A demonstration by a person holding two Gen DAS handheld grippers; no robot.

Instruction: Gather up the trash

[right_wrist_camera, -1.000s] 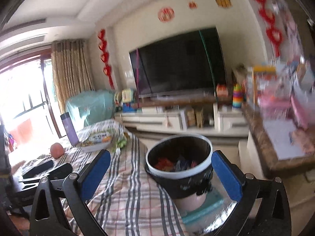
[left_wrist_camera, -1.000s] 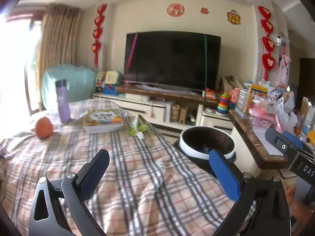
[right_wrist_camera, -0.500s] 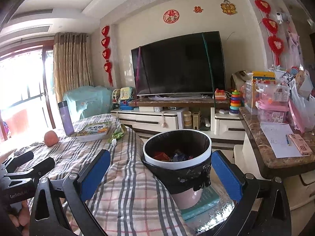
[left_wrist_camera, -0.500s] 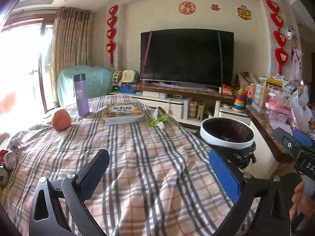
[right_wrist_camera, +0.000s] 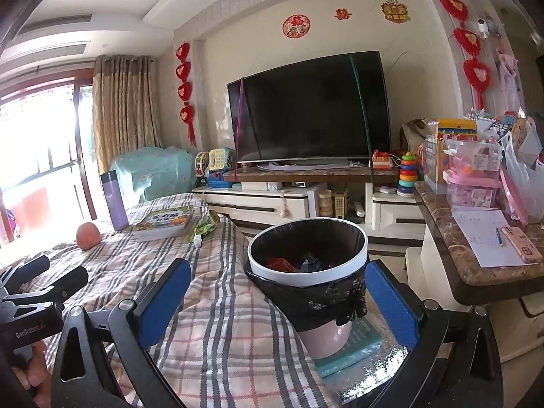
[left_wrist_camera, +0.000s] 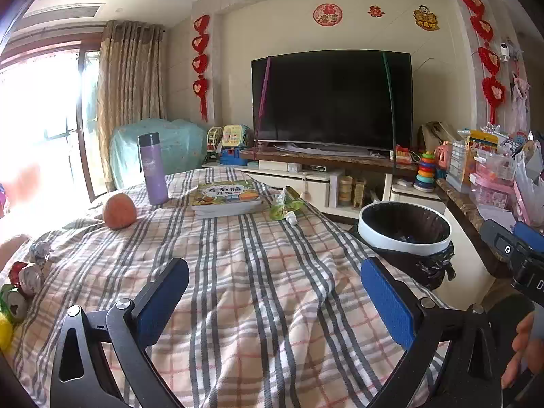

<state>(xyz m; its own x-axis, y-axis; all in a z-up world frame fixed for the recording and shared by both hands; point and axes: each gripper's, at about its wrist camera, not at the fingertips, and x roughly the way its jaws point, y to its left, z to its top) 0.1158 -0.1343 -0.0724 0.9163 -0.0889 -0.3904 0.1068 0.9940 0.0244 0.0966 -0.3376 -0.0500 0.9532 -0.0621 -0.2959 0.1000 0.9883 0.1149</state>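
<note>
With jaws wide and empty, the left gripper [left_wrist_camera: 273,301] had pulled back, revealing crushed cans [left_wrist_camera: 20,284] left of the white-rimmed, black-lined bin [left_wrist_camera: 404,229]; right gripper [right_wrist_camera: 277,301] likewise gaped.

purple bottle [left_wrist_camera: 152,169] upright | book [left_wrist_camera: 226,196] flat on plaid cloth [left_wrist_camera: 258,292] | television [left_wrist_camera: 331,100] behind

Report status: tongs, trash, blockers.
Left tongs open, empty. Right tongs open, empty. Green wrapper on tablecloth beside book; bin partly filled. Path clear.
</note>
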